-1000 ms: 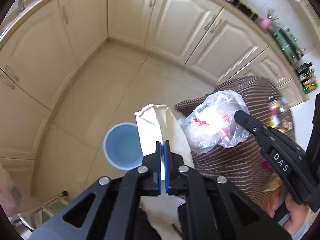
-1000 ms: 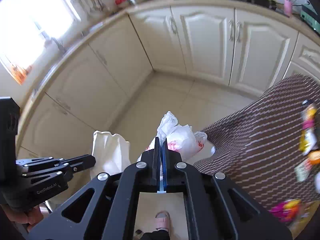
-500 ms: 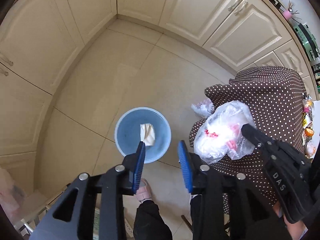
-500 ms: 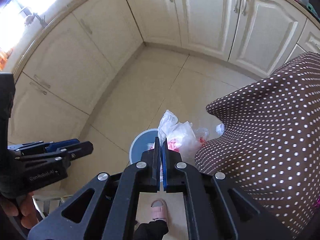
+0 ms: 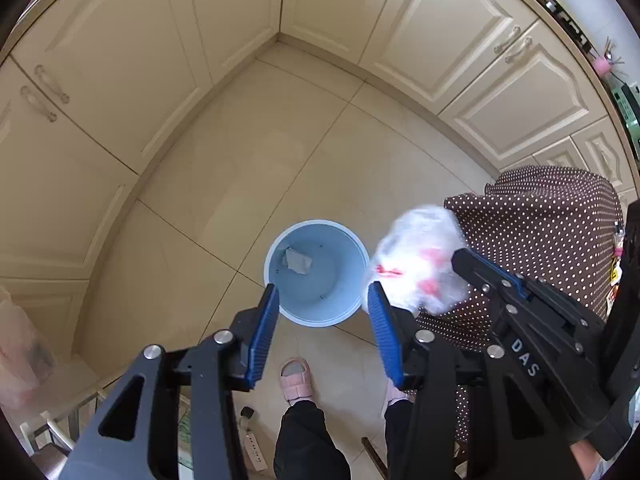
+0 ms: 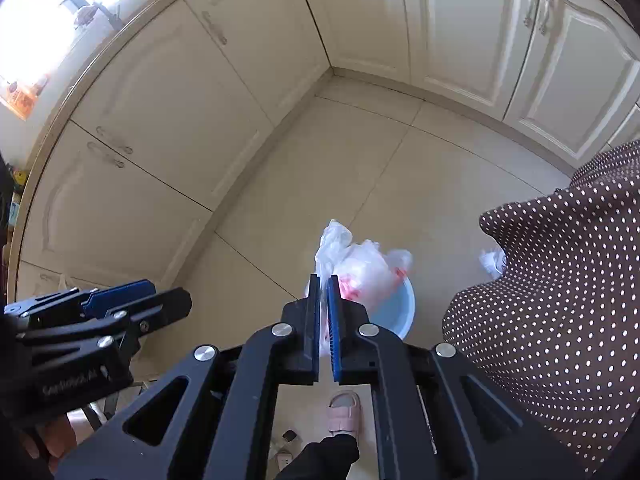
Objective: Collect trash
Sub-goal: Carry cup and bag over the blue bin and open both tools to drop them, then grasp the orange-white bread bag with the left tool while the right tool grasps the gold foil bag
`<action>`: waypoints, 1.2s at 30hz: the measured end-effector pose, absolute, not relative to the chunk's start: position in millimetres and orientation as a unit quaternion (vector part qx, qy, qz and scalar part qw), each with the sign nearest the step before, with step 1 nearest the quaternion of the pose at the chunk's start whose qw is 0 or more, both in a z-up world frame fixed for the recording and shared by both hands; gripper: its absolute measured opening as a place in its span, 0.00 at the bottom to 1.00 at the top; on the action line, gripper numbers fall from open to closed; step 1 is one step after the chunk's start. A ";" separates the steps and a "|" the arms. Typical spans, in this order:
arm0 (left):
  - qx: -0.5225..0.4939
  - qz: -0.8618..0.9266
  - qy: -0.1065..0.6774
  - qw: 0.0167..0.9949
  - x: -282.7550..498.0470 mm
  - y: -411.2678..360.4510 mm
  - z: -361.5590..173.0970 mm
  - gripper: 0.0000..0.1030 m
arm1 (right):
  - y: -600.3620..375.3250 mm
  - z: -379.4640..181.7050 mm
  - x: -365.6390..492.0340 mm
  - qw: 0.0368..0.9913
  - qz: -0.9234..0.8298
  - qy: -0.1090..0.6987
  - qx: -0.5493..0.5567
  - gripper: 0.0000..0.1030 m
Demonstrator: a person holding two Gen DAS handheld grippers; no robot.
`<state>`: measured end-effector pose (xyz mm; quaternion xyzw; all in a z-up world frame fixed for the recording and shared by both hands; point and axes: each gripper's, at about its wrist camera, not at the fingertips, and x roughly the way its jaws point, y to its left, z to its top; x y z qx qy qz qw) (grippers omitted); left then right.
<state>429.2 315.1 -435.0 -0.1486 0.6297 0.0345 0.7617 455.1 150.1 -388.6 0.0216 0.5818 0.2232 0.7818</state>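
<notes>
Trash is split between two places now. Nearest, the left claw (image 5: 322,322) has its blue pads spread wide with nothing between them; a second ago they were pressed together on a pale bag, half a second ago they had just parted, and they are wider apart now. Beside it, the right claw (image 6: 324,300) is still clamped on the neck of the clear plastic bag (image 6: 360,270) with red print, as in both earlier views. That bag has swung from in front of the dotted tablecloth (image 5: 548,216) toward the blue bin (image 5: 316,272) and now hangs by its rim, blurred. Farther down, on the tiled floor (image 5: 304,152), the bin holds the crumpled pale piece (image 5: 297,260), lying against its inner wall. One item therefore looks collected, and the second seems about to follow; it probably needs carrying a little further over the opening before the claw lets go. A small white scrap (image 6: 493,260) lies by the tablecloth's edge.
</notes>
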 end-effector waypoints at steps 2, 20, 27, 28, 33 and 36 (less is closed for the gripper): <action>-0.151 0.040 0.627 0.764 425.7 317.5 -429.7 0.48 | 153.5 -385.7 455.9 0.783 0.225 0.580 0.021 0.09; -0.147 -0.020 0.574 0.805 421.0 190.2 -331.2 0.54 | -15.8 -279.0 430.8 0.845 0.151 0.508 0.074 0.33; -0.095 -0.140 0.571 0.803 415.0 27.8 -294.4 0.58 | -159.1 -236.3 395.8 0.872 0.067 0.473 0.104 0.41; -0.090 -0.153 0.572 0.801 413.0 9.1 -292.2 0.58 | -177.1 -234.2 391.0 0.873 0.054 0.472 0.109 0.42; -0.047 -0.217 0.574 0.788 404.4 -87.0 -286.6 0.58 | -264.5 -230.5 365.7 0.873 -0.012 0.469 0.134 0.46; -0.009 -0.256 0.573 0.779 405.5 -145.3 -286.0 0.58 | -304.2 -233.7 352.9 0.867 -0.041 0.473 0.151 0.47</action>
